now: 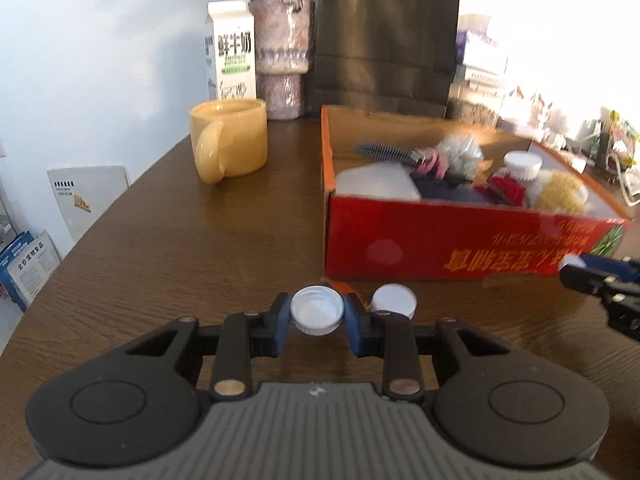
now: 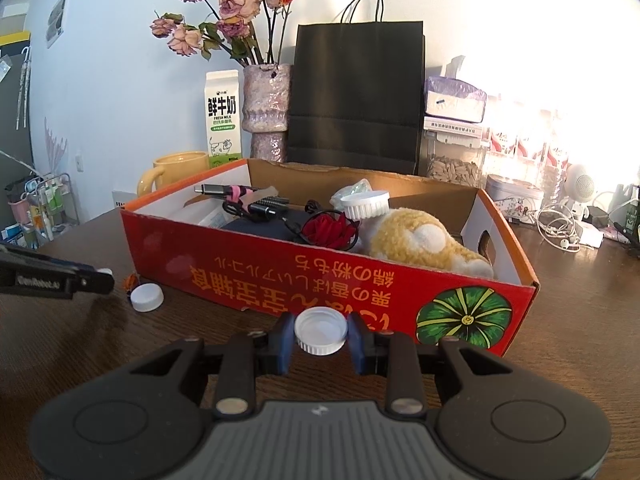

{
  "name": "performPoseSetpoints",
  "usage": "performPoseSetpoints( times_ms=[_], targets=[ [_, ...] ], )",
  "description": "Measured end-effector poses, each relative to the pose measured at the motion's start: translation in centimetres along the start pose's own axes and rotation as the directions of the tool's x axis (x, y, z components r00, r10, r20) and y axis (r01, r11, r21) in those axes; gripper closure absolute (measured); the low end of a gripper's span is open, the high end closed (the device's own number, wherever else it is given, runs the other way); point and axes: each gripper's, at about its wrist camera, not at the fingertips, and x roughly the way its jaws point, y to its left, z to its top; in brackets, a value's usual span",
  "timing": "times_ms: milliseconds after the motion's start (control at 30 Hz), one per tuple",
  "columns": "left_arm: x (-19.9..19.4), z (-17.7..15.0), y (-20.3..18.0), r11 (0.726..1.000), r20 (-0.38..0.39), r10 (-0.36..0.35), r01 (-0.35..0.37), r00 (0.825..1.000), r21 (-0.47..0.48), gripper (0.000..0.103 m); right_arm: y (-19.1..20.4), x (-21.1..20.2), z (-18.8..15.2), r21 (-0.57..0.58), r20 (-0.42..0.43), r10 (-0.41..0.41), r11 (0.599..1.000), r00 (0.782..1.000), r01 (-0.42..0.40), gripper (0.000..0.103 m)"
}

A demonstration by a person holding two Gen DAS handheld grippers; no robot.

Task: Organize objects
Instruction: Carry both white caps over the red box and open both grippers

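Holding a white cap (image 1: 317,314) in your left hand-held gripper (image 1: 316,320) — your right hand-held gripper (image 2: 321,338) pinches another cap (image 2: 321,330) — beside the red box (image 2: 320,280) on the desk (image 1: 180,248).

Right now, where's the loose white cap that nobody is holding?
The loose cap lies on the table by the red box's near left corner, just right of the left claw.

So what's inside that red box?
The red box holds a yellow plush toy, a white-lidded jar, a red fabric flower, cables and something dark. Whatever lies beneath them is covered.
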Motion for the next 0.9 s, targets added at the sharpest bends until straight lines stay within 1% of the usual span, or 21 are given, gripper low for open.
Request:
performPoseSetpoints(
  times_ms=[200,400,633,767,900],
  targets=[
    [-2.0,1.4,-1.3,0.999,0.076,-0.048,0.048,0.996,0.007,0.074,0.4,-0.3,0.1,-0.007,0.023,0.002,1.0,1.0,-0.001,0.076],
    [-2.6,3.3,-3.3,0.994,0.128,-0.109,0.108,0.986,0.018,0.074,1.2,-1.1,1.1,-0.013,0.079,0.028,1.0,0.996,-0.027,0.076],
    [-2.1,6.1,-5.6,0.987,0.182,-0.16,0.158,0.97,0.027,0.074,1.6,-1.1,4.1,-0.034,0.15,0.031,0.999,0.988,-0.026,0.076],
    [-1.1,7.6,-6.5,0.984,0.204,-0.175,0.179,0.963,0.0,0.074,1.5,-0.2,5.9,-0.036,0.183,0.028,0.999,0.983,-0.022,0.076],
    [0.3,8.6,-7.2,0.982,0.211,-0.183,0.19,0.96,-0.013,0.074,1.2,1.1,7.3,-0.045,0.2,0.013,0.999,0.98,-0.004,0.076]
  ],
)
